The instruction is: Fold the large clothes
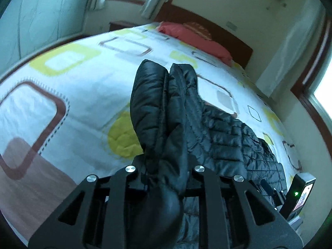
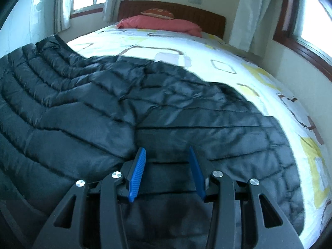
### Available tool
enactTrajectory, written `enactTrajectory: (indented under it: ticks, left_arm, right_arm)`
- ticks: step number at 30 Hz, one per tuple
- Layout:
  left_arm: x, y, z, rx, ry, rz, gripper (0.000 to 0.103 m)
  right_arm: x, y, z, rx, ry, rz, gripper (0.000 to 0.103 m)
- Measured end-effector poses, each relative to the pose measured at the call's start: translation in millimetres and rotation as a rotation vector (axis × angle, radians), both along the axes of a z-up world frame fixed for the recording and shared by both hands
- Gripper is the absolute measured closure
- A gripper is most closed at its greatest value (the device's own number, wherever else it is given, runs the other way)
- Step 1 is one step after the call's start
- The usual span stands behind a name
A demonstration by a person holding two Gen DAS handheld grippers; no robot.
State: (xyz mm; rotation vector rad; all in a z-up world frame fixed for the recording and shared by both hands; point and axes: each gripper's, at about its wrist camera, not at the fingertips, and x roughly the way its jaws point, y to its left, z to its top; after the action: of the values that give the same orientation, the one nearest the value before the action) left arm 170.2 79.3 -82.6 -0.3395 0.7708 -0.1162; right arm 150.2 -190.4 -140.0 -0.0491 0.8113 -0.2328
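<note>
The black puffy jacket (image 2: 145, 112) lies spread on the bed (image 2: 228, 47), below the red pillow (image 2: 159, 23). The left gripper (image 1: 164, 172) pinches a fold of it. The right gripper (image 2: 167, 161) hangs open above it.

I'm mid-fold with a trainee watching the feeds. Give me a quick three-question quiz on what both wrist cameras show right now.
1. True or false: the left gripper has a bunched part of the black puffer jacket between its fingers.
2. Multiple choice: the right gripper is A) shut on the jacket, B) open over the jacket, C) holding the red pillow.
3. Fill in: the jacket lies on a bed whose patterned bedspread is mostly ____ in colour.

Key:
1. True; the fabric stands up out of the fingers.
2. B; the blue fingers stand apart with jacket fabric showing between them.
3. White, with yellow-green and brown shapes.
</note>
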Motion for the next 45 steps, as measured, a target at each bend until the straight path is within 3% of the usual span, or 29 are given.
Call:
enactTrajectory:
  ticks: [8,14,20,31,36,45]
  left_arm:
    - [4.9,-51.5,30.0,0.089,-0.047,-0.080,0.083]
    - [1.1,-103.2,35.0,0.188,-0.076,-0.128,0.083]
    - [-4.5,-161.0,28.3,0.290,-0.096,-0.199,0.084]
    - [-8.3,-253.9,-20.1,0.505,-0.115,-0.326,0.084]
    - [-12.4,-277.5,-32.6,0.546,-0.121,-0.372,0.084]
    - [-24.4,-308.6,-36.3,0.544,-0.128,-0.457,0.084]
  right_arm:
    - [-24.3,-88.5,21.2,-0.058,-0.024,-0.163,0.059]
    - [-41.5,-139.5,10.6,-0.063,0.025,-0.245,0.059]
    - [-51.5,-154.3,-4.5,-0.036,0.042,-0.249,0.059]
    - [-58.6,-165.2,-16.8,0.020,0.034,-0.265,0.053]
    - [-59.6,-170.5,-20.4,0.038,0.030,-0.267,0.053]
    - [-62.6,-178.9,-22.1,0.076,0.026,-0.262,0.053]
